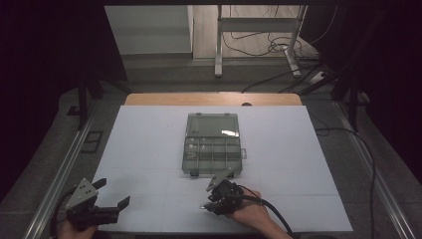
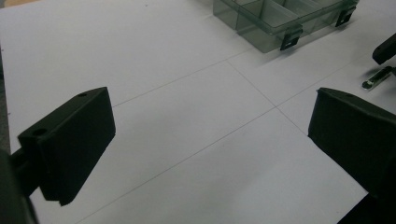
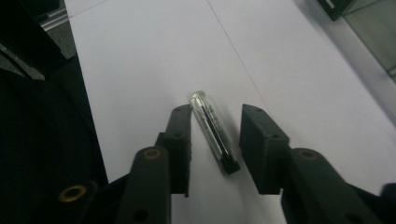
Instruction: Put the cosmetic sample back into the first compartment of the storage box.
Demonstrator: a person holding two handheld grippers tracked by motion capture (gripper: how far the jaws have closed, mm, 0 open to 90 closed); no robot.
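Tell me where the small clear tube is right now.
The clear tube lies on the white table between the right gripper's open jaws, near the person's edge, just short of the compartment box.

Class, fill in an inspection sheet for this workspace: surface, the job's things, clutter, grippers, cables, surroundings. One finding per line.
Surface: white table top, thin seam lines, bare wood strip at far edge.
Job's things: clear tube lying flat; compartment box, lid open.
Clutter: nothing seen.
Grippers: right gripper open, fingers either side of the tube, not touching; left gripper open, holding nothing.
Cables: black cable trails from right gripper; more on the floor beyond.
Surroundings: dark curtains, metal stand legs.
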